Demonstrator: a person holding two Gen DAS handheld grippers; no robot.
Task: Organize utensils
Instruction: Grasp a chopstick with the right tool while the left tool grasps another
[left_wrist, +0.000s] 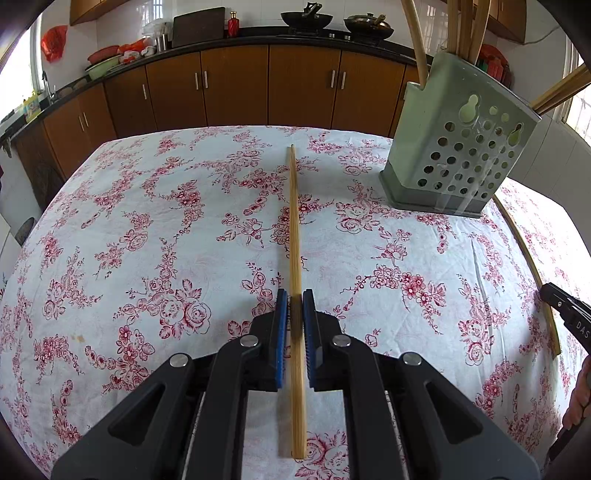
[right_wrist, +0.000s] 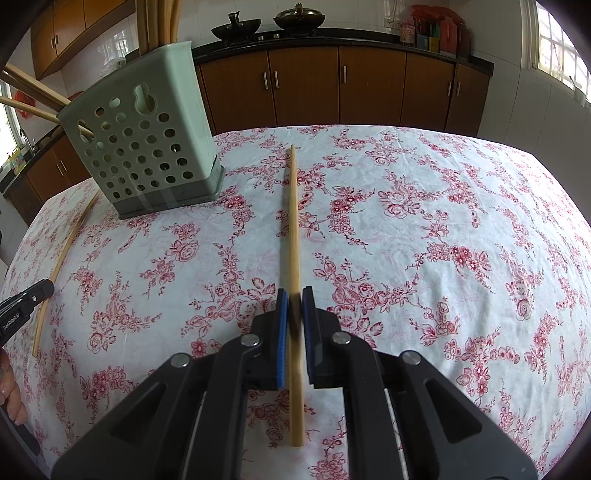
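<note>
Floral cloth (left_wrist: 147, 221) covers the worktop beneath a green utensil holder (left_wrist: 454, 147). Left hand-held gripper (left_wrist: 294, 314) grasps one chopstick (left_wrist: 293, 221). Right hand-held gripper (right_wrist: 294, 314) grasps another chopstick (right_wrist: 293, 221).

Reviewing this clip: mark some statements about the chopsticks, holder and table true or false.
1. The green holder already contains upright chopsticks. True.
2. The left gripper has nothing between its jaws. False: the left chopstick runs between them.
3. The right gripper has the right chopstick between its jaws. True.
4. The holder lies tipped on its side. False: it stands upright.
5. The table is bare wood. False: a floral tablecloth covers it.
</note>
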